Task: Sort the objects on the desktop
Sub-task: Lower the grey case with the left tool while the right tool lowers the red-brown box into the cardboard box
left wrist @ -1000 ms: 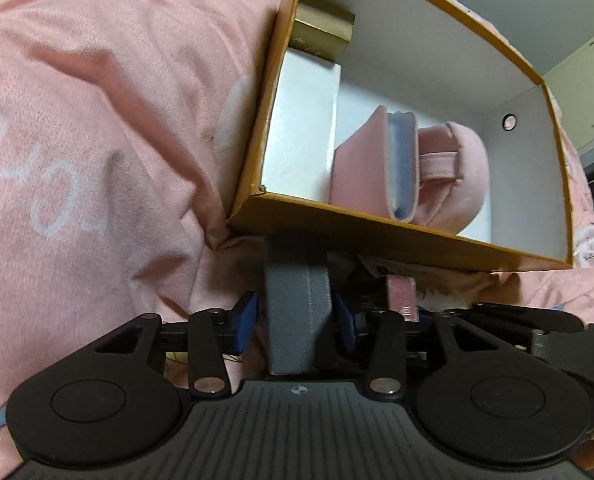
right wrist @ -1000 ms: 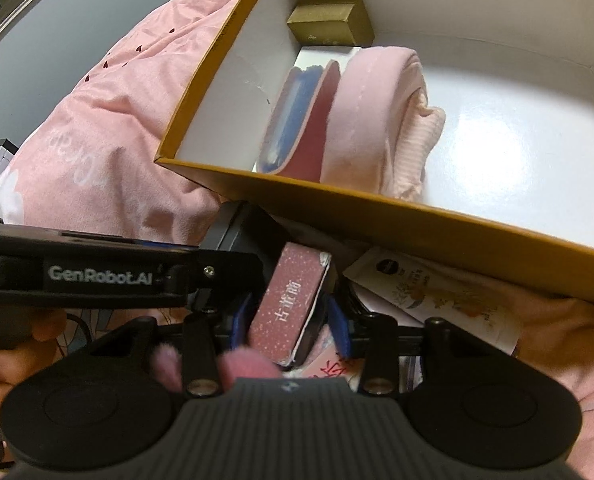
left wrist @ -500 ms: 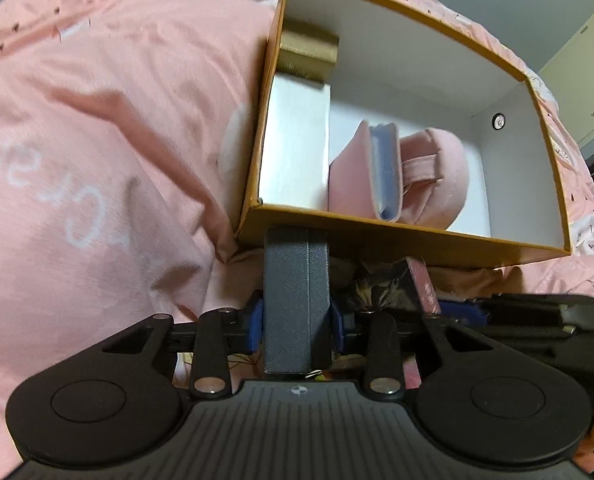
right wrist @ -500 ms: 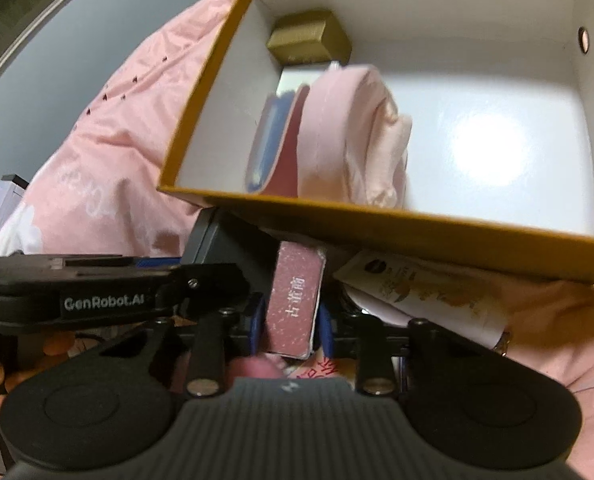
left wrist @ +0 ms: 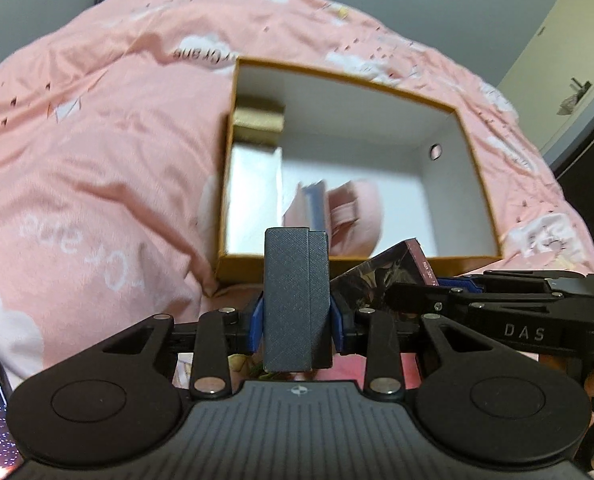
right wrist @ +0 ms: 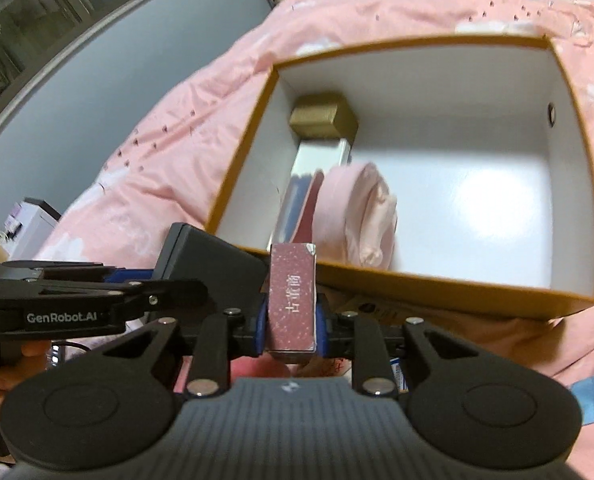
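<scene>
**Both grippers lifted, each with a box, before the open carton**

Since the earlier frames both grippers have risen: the carton (left wrist: 485,200), which then loomed above them, now lies lower and its floor shows more fully. The jaws, wider a second ago, have narrowed onto their loads. The left gripper (left wrist: 297,316) pinches a grey box (left wrist: 296,296) between its blue pads, the box upright and clear of the pink quilt (left wrist: 97,168). The right gripper (right wrist: 291,320) pinches a slim red box (right wrist: 293,304) in the same way. Both boxes hang just before the carton's near wall, not yet over it. Inside the carton a gold box (right wrist: 324,118) sits in the far left corner, a silver box (left wrist: 253,196) along the left wall, and a pink cap (right wrist: 361,216) beside it. By this reading the pick-up is done; carrying both boxes over the rim and setting them on the free floor to the right remains.
</scene>
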`<state>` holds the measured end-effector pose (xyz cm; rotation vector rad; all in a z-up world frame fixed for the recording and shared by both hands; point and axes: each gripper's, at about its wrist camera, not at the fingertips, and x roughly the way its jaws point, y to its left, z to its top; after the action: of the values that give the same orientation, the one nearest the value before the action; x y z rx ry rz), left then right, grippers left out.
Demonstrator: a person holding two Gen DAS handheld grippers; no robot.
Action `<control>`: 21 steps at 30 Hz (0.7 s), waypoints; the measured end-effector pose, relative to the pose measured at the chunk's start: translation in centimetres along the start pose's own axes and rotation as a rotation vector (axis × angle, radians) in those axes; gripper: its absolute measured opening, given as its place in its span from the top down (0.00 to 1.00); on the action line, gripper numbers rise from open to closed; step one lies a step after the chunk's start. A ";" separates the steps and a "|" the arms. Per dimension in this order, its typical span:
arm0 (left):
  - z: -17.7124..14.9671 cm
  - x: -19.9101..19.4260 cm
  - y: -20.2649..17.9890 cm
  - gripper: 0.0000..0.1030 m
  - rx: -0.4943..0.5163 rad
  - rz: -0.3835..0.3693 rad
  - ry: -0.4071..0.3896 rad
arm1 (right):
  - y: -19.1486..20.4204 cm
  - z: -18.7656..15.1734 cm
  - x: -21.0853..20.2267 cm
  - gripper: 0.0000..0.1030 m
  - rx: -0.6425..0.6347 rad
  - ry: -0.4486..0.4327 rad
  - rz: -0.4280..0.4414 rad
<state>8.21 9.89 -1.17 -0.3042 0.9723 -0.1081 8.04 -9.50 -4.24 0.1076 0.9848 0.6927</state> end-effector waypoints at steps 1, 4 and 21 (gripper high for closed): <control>0.1 -0.3 -0.2 0.64 0.002 -0.013 -0.006 | 0.0 0.1 -0.6 0.76 0.001 -0.012 0.005; 0.6 -1.3 -0.8 0.64 0.010 -0.049 -0.032 | -0.2 0.3 -2.3 0.76 0.011 -0.043 0.020; 5.9 1.4 -6.5 0.64 0.087 -0.169 -0.106 | -4.5 2.4 -7.2 0.76 0.095 -0.238 -0.127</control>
<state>14.16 4.64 2.81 -0.3088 0.8338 -0.2851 9.53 -16.66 0.60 0.2040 0.7881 0.5034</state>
